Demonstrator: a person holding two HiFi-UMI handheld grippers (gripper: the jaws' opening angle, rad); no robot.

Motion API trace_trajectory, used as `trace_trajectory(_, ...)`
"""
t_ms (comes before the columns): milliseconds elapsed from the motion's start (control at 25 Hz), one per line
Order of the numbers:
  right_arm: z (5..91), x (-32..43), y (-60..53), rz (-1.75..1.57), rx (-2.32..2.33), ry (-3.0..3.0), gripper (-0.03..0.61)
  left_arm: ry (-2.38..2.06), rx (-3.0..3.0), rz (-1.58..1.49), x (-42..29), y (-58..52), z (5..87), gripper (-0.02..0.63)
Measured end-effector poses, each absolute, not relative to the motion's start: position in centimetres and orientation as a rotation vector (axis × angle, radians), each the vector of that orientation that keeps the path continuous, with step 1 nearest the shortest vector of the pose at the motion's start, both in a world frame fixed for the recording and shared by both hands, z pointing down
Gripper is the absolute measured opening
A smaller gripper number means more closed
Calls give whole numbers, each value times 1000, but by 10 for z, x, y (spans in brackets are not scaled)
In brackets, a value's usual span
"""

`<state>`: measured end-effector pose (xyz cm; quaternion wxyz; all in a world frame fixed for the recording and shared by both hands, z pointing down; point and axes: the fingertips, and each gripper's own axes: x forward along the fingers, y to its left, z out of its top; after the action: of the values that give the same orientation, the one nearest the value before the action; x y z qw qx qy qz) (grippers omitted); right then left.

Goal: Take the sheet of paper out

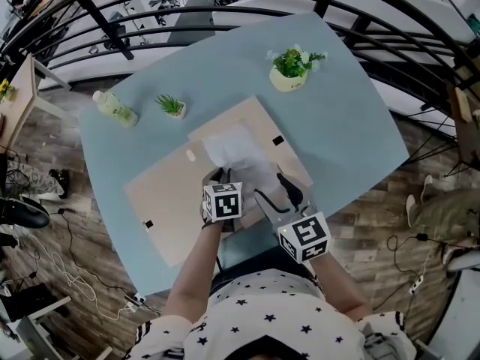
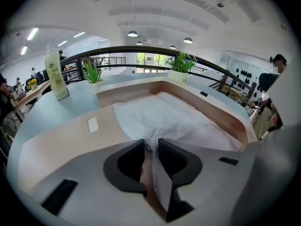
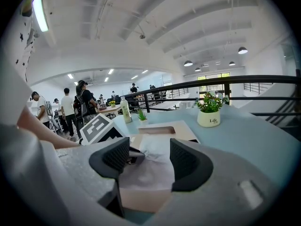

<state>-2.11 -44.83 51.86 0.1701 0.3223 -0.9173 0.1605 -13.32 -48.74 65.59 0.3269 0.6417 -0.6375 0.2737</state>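
Note:
A white, crumpled sheet of paper (image 1: 236,147) lies in a flat beige box (image 1: 169,197) on the light blue table (image 1: 352,126). My left gripper (image 1: 217,177) is at the sheet's near edge. In the left gripper view its jaws (image 2: 150,149) are pinched on a bunched fold of the paper (image 2: 164,117), with the box wall (image 2: 225,121) beyond. My right gripper (image 1: 276,192) hovers just right of it, open. In the right gripper view its jaws (image 3: 148,161) stand wide above the paper (image 3: 150,173), not touching it.
A pale green bottle (image 1: 114,108) and a small potted plant (image 1: 172,107) stand at the table's far left. A larger plant in a white pot (image 1: 291,70) stands at the far right. Black railings run behind the table; people stand in the distance.

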Motion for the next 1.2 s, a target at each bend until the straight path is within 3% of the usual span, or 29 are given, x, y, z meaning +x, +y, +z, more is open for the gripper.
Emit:
trace_trajectory(560, 512, -16, -435, 446, 962, -2610, 253, -1681, 1694, 745, -136, -486, 657, 6)
trace_trajectory(1200, 494, -8, -382, 399, 1048, -2623, 253, -1698, 1797, 663, -146, -446, 617, 5)
